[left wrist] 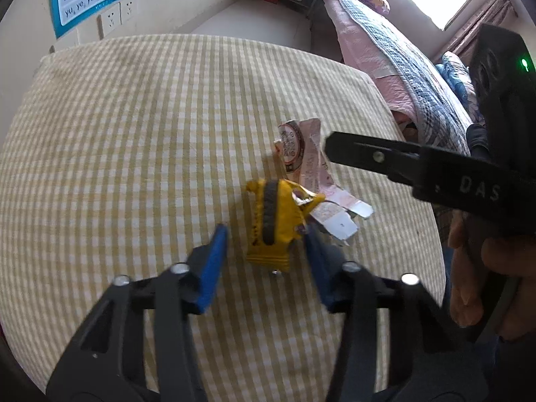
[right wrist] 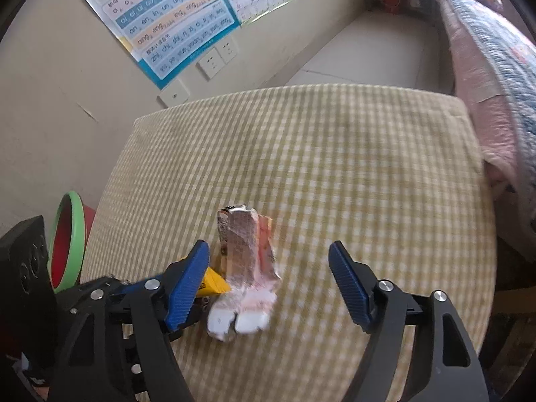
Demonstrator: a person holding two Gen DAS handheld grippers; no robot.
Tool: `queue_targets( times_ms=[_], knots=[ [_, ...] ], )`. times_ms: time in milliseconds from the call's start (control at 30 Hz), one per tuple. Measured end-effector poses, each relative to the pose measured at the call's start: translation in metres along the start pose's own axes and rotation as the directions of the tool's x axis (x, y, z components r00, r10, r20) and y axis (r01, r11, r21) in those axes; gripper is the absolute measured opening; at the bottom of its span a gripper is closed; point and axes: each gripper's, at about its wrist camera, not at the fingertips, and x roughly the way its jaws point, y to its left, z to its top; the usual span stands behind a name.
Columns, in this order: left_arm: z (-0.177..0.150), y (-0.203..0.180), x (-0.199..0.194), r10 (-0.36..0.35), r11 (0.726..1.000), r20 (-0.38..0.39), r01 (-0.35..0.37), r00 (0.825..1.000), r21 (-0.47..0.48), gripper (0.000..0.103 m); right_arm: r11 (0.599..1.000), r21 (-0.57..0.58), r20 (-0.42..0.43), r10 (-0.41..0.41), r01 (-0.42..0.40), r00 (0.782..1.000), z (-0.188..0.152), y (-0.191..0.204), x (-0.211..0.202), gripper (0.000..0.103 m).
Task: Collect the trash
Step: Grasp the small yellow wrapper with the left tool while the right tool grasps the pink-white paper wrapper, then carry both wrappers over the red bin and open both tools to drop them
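A crumpled yellow wrapper (left wrist: pixel 273 222) lies on the yellow checked tablecloth (left wrist: pixel 134 140). Next to it lies a flattened pink and white carton (left wrist: pixel 306 160), also in the right wrist view (right wrist: pixel 244 261). My left gripper (left wrist: pixel 266 238) is open, its blue pads on either side of the yellow wrapper. My right gripper (right wrist: pixel 269 268) is open just above the carton, which lies between its fingers. The right gripper shows in the left wrist view (left wrist: pixel 395 164) as a black finger over the carton. The yellow wrapper (right wrist: pixel 212 283) peeks out behind the right gripper's left finger.
A green-rimmed red bin (right wrist: pixel 67 238) stands on the floor left of the table. A wall with posters (right wrist: pixel 174 23) and sockets lies behind. A bed with a pink and blue quilt (left wrist: pixel 395 67) stands to the right.
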Motion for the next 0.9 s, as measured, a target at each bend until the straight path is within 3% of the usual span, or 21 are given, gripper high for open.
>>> queue_targets(
  times_ms=[133, 267, 567, 900],
  knots=[
    [0.0, 0.002, 0.001, -0.02, 1.0, 0.006, 0.02, 1.0, 0.009, 0.024, 1.0, -0.013, -0.035, 0.01, -0.01, 0.999, 0.002, 0.005, 0.017, 0.057],
    [-0.002, 0.007, -0.001, -0.033, 0.999, 0.009, 0.033, 0.999, 0.018, 0.015, 1.0, -0.027, -0.051, 0.005, -0.006, 0.999, 0.0, 0.009, 0.026, 0.033],
    [-0.004, 0.006, -0.01, -0.054, 0.998, 0.023, 0.054, 0.998, 0.023, 0.009, 1.0, -0.023, -0.011, -0.019, 0.019, 1.0, -0.003, 0.007, 0.015, 0.032],
    [-0.009, 0.005, -0.05, -0.035, 0.999, 0.071, 0.033, 0.997, 0.021, 0.009, 0.998, -0.043, 0.064, -0.039, 0.042, 0.997, -0.003, 0.024, -0.029, 0.032]
  ],
)
